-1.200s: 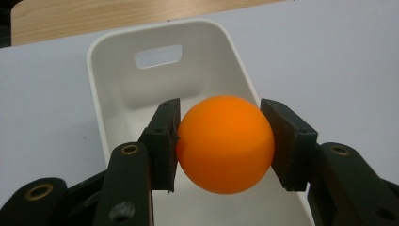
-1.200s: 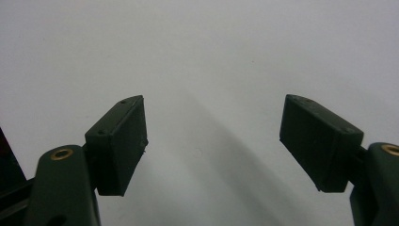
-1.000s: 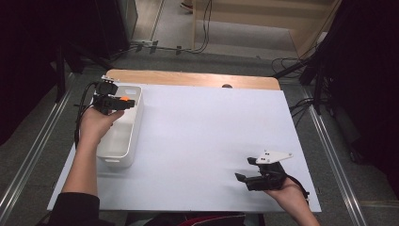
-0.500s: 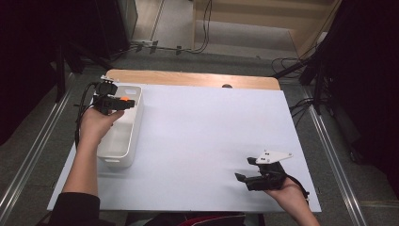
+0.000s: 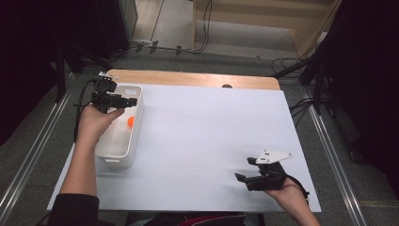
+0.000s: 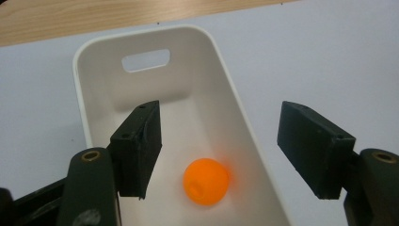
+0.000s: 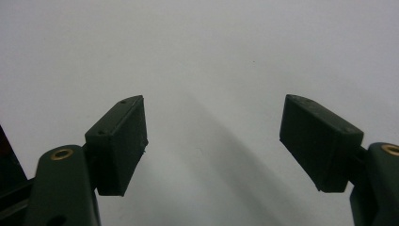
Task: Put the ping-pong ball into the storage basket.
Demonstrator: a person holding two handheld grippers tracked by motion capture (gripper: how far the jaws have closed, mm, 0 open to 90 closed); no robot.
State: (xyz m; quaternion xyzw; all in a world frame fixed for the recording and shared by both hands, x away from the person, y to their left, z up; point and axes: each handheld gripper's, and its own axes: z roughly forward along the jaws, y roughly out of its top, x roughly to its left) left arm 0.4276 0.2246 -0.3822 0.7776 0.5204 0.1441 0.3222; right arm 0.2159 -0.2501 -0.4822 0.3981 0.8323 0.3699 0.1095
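Note:
An orange ball (image 6: 206, 181) lies loose on the floor of a white bin (image 6: 235, 101) at the table's left side. My left gripper (image 6: 220, 141) hangs over the bin. Its jaws have just been opening and stand apart, with the ball below them and free of both pads. In the high view the ball (image 5: 130, 121) sits inside the bin (image 5: 109, 157), just under the left gripper (image 5: 131, 101). My right gripper (image 5: 241, 178) rests near the table's front right, open. It holds nothing over the white sheet (image 7: 202, 56).
A white sheet (image 5: 207, 132) covers most of the table, with a wooden strip (image 5: 188, 78) along the far edge. Metal rails run down both sides of the table. Cables lie on the floor beyond.
The left gripper's jaws have opened and let go of the orange ball. It now lies lower, inside the bin. The right hand has not moved.

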